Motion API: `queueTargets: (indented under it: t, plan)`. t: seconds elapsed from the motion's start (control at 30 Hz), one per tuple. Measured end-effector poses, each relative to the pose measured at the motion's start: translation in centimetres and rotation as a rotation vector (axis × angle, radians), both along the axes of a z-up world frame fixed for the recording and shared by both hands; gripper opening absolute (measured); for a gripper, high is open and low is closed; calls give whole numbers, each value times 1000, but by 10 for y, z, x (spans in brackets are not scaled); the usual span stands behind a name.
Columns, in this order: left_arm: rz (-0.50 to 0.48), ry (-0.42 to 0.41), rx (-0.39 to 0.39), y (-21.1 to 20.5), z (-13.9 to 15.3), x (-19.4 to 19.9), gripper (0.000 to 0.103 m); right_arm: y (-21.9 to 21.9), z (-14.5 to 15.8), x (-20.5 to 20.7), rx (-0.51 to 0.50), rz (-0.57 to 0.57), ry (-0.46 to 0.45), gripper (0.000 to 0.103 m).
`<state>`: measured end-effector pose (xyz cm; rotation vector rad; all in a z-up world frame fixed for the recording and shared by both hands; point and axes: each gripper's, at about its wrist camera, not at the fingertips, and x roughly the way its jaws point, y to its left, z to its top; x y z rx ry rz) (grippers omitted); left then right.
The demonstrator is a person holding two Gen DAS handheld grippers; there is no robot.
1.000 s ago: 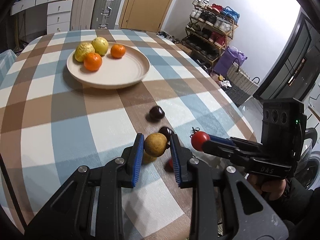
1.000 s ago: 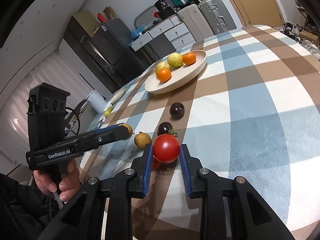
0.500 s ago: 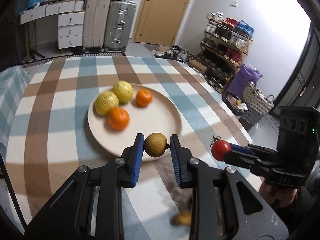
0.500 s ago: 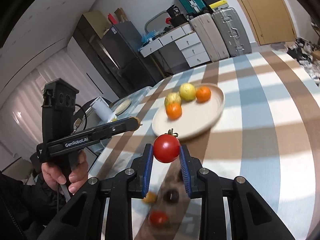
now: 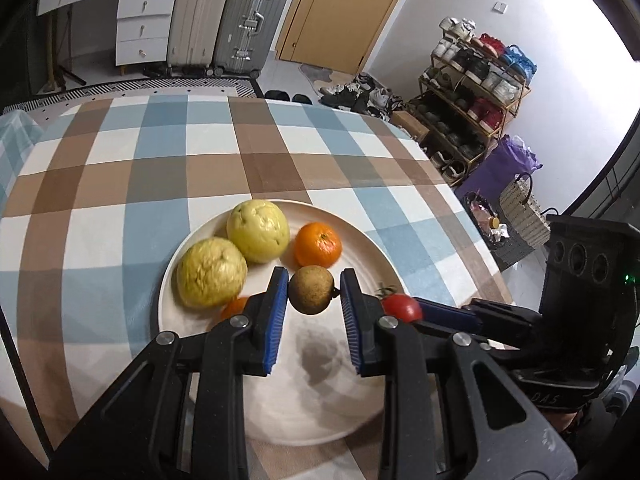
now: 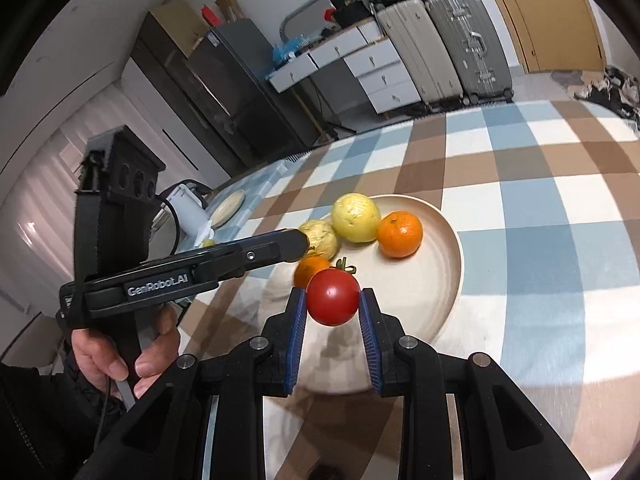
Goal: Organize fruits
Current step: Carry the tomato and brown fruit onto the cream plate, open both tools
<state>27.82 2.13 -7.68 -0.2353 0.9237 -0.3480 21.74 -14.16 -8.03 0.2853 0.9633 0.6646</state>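
Both grippers now over round beige plate [image 5: 372, 248], up from bare cloth. Left gripper [image 5: 314, 300] clamps brown round fruit [image 5: 311, 290]; right gripper [image 6: 333, 314] clamps red tomato [image 6: 333, 297], orange mandarin [image 6: 400, 234] at 1 o'clock. Release next, likely.

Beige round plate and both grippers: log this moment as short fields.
plate: beige round plate on the checked tablecloth
on plate: two yellow-green fruits, two oranges
left gripper: shut on small brown round fruit, above the plate
right gripper: shut on red tomato, above the plate
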Motion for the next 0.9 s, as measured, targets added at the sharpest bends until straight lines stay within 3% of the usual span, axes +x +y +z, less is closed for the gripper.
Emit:
queueTargets:
  t: [0.3, 0.77, 0.83, 0.87, 0.9]
  plan:
    - [-11, 45, 26, -8, -25, 29, 24, 8, -26, 28, -10, 13, 63, 27]
    - [-10, 43, 0, -6, -31, 35, 24, 21, -40, 44, -34, -9, 85, 29]
    - [-11, 36, 2, -7, -28, 32, 25, 19, -39, 44, -12, -10, 85, 37]
    - [-11, 30, 5, -7, -25, 29, 25, 17, -37, 42, -8, -21, 79, 49]
    - [-9, 23, 8, -7, -22, 26, 25, 14, -35, 39, -5, -33, 71, 54]
